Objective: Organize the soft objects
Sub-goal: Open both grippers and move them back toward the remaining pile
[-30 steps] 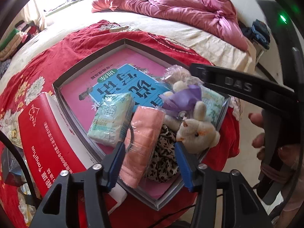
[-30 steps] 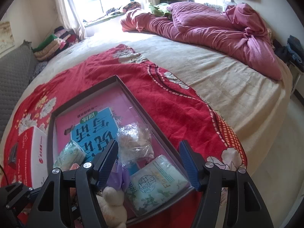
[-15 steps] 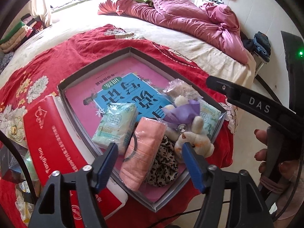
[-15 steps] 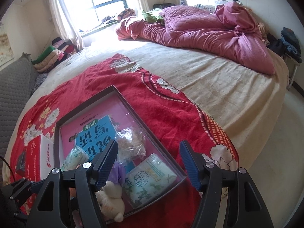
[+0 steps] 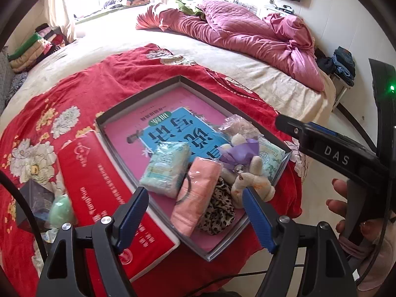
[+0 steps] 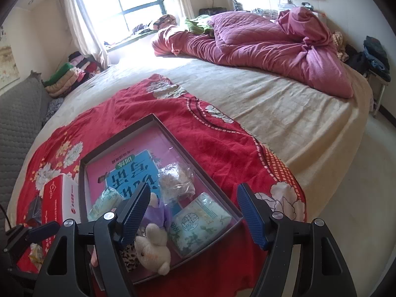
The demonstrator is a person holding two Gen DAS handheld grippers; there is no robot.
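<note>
A shallow grey tray on the bed holds a pink and blue book with soft things piled at its near end. There lie a pale green tissue pack, a wrapped pink towel, a leopard-print cloth, a cream plush bunny and a second tissue pack. My left gripper hovers above the towel, its jaws opening and touching nothing. My right gripper hangs over the tray's right corner, jaws also opening, nothing gripped. The plush bunny sits below its left finger.
A red carton lies against the tray's left side on a red flowered cloth. A green ball and a dark box sit left of it. A crumpled pink quilt lies far back. Bare floor is on the right.
Both grippers have risen and drawn back from the tray. The left jaws have spread wider from around the pink towel, which stays lying in the tray. The right jaws widened slightly.
</note>
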